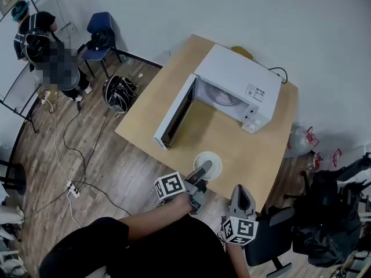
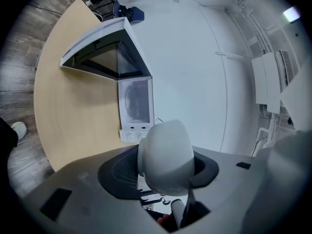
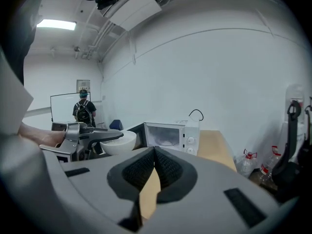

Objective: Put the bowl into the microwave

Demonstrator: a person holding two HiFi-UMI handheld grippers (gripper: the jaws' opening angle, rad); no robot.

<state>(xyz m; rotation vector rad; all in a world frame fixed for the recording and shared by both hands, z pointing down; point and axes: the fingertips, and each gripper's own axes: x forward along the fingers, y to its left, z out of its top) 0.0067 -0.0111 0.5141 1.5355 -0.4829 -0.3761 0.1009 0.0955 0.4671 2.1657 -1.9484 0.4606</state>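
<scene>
Lower centre: left gripper (image 1: 203,169), jaws clamped on the rim of the white bowl (image 1: 214,161), over the table's (image 1: 249,149) near edge, facing the open microwave (image 1: 232,77). Lower right: right gripper (image 1: 242,191), jaws together, empty.

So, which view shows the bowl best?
The left gripper view: the bowl fills the middle, its wall clamped between the jaws. The head view shows it small from above; the right gripper view shows only its side.
</scene>
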